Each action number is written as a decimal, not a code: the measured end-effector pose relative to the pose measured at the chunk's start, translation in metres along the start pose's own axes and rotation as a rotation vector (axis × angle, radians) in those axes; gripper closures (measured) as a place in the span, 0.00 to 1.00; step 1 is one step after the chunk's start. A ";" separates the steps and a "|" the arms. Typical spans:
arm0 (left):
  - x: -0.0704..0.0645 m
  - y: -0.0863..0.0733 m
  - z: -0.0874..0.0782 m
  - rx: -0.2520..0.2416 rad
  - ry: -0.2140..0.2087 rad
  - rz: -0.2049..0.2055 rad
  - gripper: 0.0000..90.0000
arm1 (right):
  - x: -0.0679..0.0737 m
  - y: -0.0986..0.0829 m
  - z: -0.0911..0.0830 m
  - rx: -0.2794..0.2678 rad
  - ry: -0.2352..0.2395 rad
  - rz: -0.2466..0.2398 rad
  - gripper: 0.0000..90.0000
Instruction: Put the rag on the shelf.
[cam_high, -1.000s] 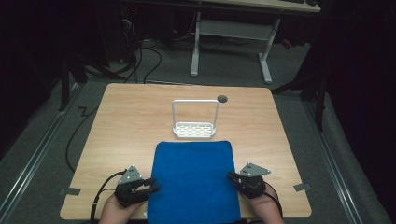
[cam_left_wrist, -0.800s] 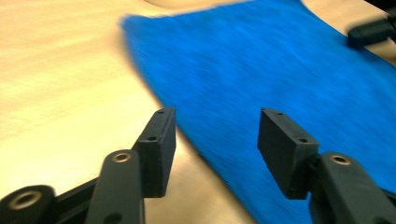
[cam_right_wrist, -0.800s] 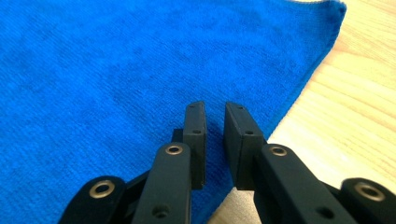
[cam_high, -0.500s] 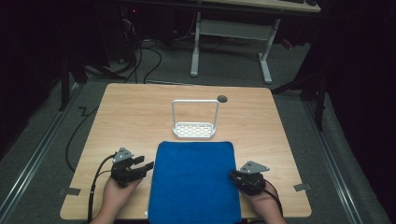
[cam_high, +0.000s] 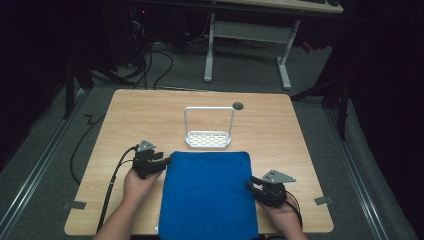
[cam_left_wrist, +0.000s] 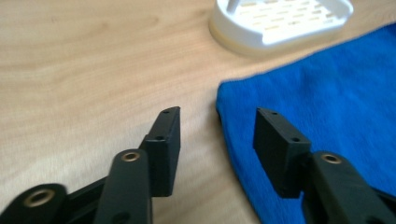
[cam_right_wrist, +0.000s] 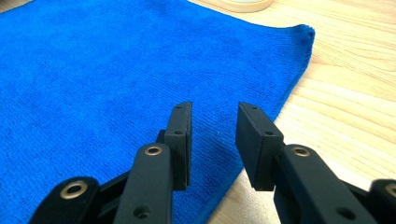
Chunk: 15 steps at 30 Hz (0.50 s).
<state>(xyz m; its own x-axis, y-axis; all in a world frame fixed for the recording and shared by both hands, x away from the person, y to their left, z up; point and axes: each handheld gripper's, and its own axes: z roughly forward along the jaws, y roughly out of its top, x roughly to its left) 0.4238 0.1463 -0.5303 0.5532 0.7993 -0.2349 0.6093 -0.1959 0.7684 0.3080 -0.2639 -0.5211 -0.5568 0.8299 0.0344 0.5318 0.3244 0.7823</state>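
**Blue cloth, flat on table, grippers at both side edges**

Item: blue cloth (cam_high: 209, 192), a napped towel-like rectangle. Lies spread flat on the near half of the wooden table (cam_high: 125, 115), its near edge reaching the table's front edge; its far edge sits just beside a white rack (cam_high: 208, 137) with a slotted tray and a tall wire hoop.

Handling, as judged: light, soft and limp, with no stiffness to carry its own shape; it will drape and fold wherever it is lifted. The pile looks grippy rather than slippery, and nothing about it is fragile. Best taken at a corner or along a side edge, with one jaw slid under the hem and one above, since the middle offers nothing to pinch without bunching.

Left gripper (cam_left_wrist: 217, 128): jaws spread wide, holding nothing. The cloth's left edge near its far corner runs up between them, one jaw over bare wood, the other over blue fabric. Whether either jaw touches the cloth cannot be told.

Right gripper (cam_right_wrist: 214, 140): jaws parted moderately, narrower than the left pair, empty. They hang over the right edge of the cloth, with its far right corner ahead and bare table to the side
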 end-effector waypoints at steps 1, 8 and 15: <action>0.001 -0.001 0.004 0.008 -0.005 -0.006 0.64 | 0.000 0.000 0.001 0.003 0.005 -0.001 0.74; -0.003 0.005 0.015 0.040 0.015 0.033 0.71 | 0.001 0.001 0.002 0.008 0.020 -0.008 0.72; -0.011 0.010 0.028 0.038 -0.002 0.029 0.91 | 0.002 0.000 0.004 0.002 0.011 -0.011 0.72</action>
<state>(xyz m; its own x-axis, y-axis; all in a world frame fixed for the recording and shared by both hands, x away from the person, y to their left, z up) 0.4396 0.1195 -0.5367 0.5720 0.7920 -0.2137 0.6141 -0.2408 0.7516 0.3101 -0.2604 -0.5235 -0.5692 0.8215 0.0329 0.5270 0.3339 0.7815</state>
